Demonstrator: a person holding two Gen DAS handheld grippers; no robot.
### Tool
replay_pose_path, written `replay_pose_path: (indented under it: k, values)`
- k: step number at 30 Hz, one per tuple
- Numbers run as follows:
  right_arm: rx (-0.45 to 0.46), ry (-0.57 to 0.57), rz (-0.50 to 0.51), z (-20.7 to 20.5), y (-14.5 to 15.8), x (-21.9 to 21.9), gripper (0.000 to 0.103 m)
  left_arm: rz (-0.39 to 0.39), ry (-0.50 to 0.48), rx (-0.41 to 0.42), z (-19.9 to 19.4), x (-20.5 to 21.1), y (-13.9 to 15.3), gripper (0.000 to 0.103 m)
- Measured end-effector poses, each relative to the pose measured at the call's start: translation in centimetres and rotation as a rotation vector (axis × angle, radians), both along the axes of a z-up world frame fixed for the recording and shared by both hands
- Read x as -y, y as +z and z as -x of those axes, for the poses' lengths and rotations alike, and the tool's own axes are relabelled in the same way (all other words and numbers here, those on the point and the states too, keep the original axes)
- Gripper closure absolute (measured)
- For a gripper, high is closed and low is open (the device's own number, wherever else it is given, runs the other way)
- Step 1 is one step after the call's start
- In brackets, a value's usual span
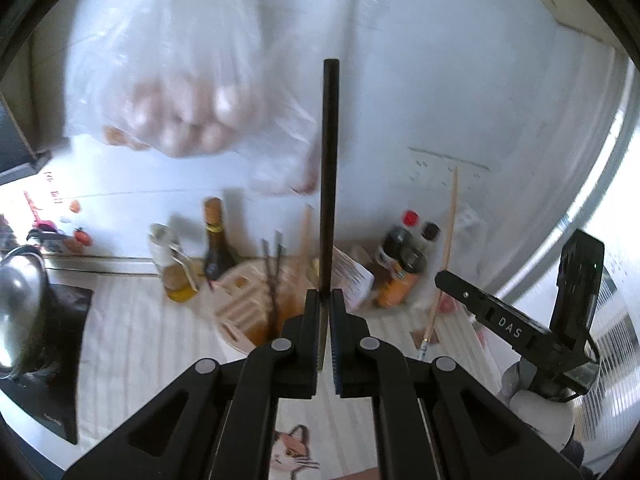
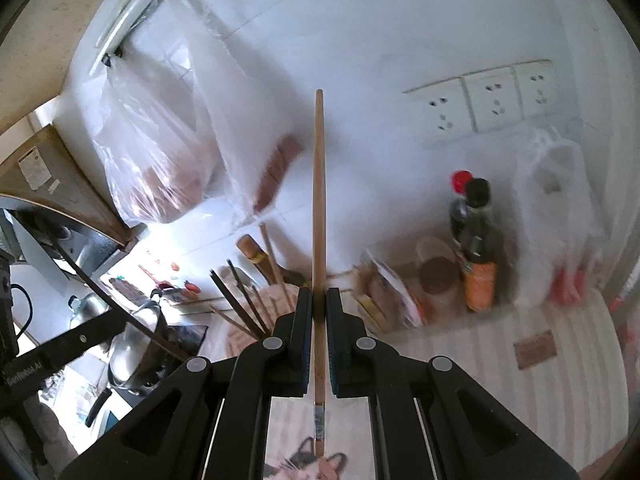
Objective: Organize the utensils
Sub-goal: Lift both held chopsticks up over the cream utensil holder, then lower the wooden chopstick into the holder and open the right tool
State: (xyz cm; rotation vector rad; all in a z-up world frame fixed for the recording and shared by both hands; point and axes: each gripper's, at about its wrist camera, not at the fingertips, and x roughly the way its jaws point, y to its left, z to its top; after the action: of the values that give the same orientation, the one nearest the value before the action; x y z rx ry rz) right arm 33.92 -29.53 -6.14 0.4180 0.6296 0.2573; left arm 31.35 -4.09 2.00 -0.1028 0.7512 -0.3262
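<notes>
My left gripper (image 1: 325, 300) was clenched on a black chopstick (image 1: 330, 168), its stem rising straight up between the jaws. My right gripper (image 2: 319, 300) was clamped on a wooden chopstick (image 2: 319, 216), also upright, with its lower end hanging past the jaws over the cat print (image 2: 308, 460) on the striped counter cloth (image 2: 500, 380).

Below both grippers, toward the back edge of the counter, stood the wooden holder (image 1: 244, 304) — two dark sticks (image 1: 272, 272) leaned in it in the left view, and several more dark sticks (image 2: 240, 300) fanned out of it in the right view. A dark bottle (image 1: 216, 240) and an oil bottle (image 1: 176, 272) stood just left of the holder against the wall; two dark-capped sauce bottles (image 2: 476, 248) stood to its right, near the back edge. A steel pot (image 1: 20, 308) sat at the counter's left edge. Plastic bags (image 2: 160, 152) hung on the wall above — contents blurred. From the left view I could see the right gripper (image 1: 520, 328) at the right edge, holding the wooden chopstick (image 1: 448, 248).
</notes>
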Motion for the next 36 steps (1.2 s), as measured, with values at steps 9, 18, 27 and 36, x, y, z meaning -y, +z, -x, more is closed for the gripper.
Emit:
replay_pose_path:
  k: [9, 18, 27, 36]
  values:
    - [0.073, 0.038, -0.023, -3.8, -0.1, -3.8, 0.096, -0.009, 0.091, 0.015, -2.2, -2.5, 0.3, 0.101]
    - [0.165, 0.045, -0.009, -5.9, -0.9, -7.5, 0.096, -0.027, 0.129, 0.018, -4.4, -3.3, -0.4, 0.101]
    - [0.202, 0.049, 0.035, -7.2, -3.7, -10.2, 0.096, -0.021, 0.134, -0.054, -6.3, -4.0, -3.2, 0.101]
    - [0.216, 0.056, 0.067, -7.3, -5.2, -10.9, 0.096, 0.003, 0.115, -0.113, -7.4, -4.0, -5.4, 0.101]
